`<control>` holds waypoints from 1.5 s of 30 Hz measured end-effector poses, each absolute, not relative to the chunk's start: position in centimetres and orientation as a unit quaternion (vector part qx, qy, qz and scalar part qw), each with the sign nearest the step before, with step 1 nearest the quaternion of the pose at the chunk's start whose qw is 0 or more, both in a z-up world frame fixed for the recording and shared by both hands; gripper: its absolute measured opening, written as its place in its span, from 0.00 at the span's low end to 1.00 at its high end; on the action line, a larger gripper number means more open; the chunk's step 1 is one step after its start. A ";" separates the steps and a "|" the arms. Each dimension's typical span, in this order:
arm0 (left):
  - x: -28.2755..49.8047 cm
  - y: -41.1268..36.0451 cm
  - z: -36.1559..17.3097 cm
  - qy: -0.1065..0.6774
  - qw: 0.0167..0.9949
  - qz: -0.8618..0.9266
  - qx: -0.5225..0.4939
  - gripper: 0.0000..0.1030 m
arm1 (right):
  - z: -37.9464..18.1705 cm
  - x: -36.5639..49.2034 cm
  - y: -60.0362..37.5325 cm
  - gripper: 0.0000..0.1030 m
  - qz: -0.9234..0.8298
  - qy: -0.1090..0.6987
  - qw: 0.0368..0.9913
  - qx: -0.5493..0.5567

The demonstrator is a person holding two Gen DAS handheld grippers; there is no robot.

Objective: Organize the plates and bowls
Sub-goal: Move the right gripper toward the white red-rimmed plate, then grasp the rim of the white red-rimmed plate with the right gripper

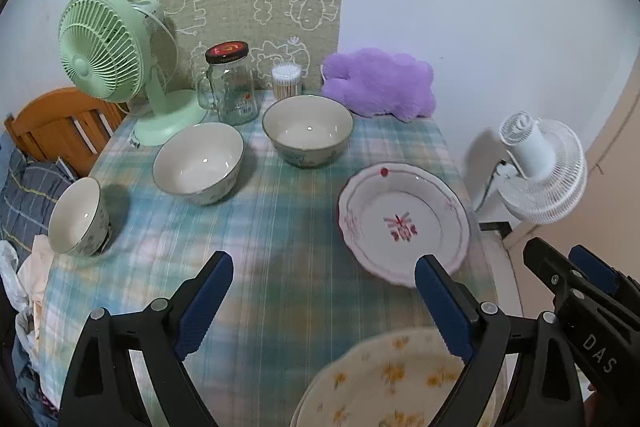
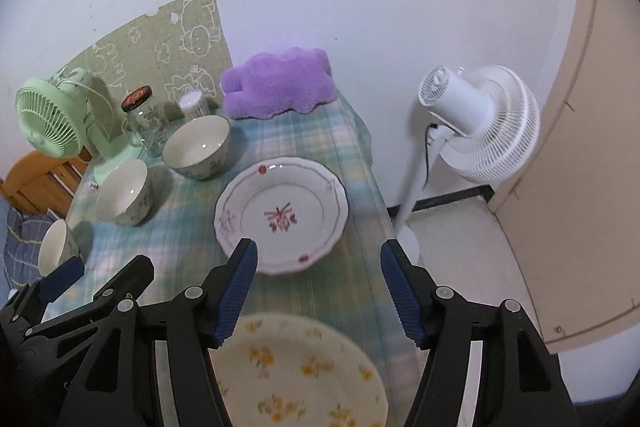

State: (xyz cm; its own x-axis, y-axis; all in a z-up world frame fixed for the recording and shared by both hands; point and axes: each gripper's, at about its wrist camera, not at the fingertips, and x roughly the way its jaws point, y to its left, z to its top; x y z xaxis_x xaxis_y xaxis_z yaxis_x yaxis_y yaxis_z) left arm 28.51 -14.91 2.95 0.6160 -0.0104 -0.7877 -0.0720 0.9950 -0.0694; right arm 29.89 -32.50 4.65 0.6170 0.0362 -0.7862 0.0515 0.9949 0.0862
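Observation:
Three white bowls stand on the plaid tablecloth (image 1: 280, 227): a small bowl (image 1: 78, 215) at the left edge, a medium bowl (image 1: 198, 163), and a large bowl (image 1: 308, 129) farther back. To the right lies a white plate with red flowers (image 1: 404, 223) (image 2: 282, 215). Nearest me lies a cream plate with yellow flowers (image 1: 392, 383) (image 2: 300, 371). My left gripper (image 1: 324, 263) hovers open over the cloth, its right finger in front of both plates' rims. My right gripper (image 2: 319, 251) hangs open above the yellow plate, holding nothing. The two grippers are side by side.
A green desk fan (image 1: 104, 43), a lidded glass jar (image 1: 232, 83), a tub of cotton swabs (image 1: 286, 81) and a purple plush cushion (image 1: 380, 83) line the table's back. A white standing fan (image 2: 476, 123) and a door (image 2: 592, 147) are to the right. A wooden chair (image 1: 60, 123) and clothes are to the left.

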 end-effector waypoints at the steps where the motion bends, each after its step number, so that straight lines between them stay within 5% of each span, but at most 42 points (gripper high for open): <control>1: 29.4 -15.1 2.6 0.437 0.898 0.020 -0.047 0.91 | 4.4 30.4 -32.6 0.65 0.000 0.438 0.898 0.051; 12: 36.5 -17.1 -2.0 0.468 0.882 0.043 -0.045 0.89 | -0.3 38.2 -34.1 0.67 0.022 0.461 0.886 0.049; 27: 41.0 -19.0 -8.4 0.506 0.861 0.049 -0.035 0.72 | -7.9 43.7 -34.2 0.66 0.024 0.496 0.867 0.043; 34: 41.7 -19.7 -9.7 0.525 0.849 0.013 -0.049 0.49 | -9.5 44.4 -34.0 0.54 0.028 0.511 0.857 0.051; 45: 40.0 -18.9 -9.3 0.528 0.849 0.028 -0.023 0.49 | -9.2 43.0 -32.7 0.53 0.033 0.528 0.848 0.045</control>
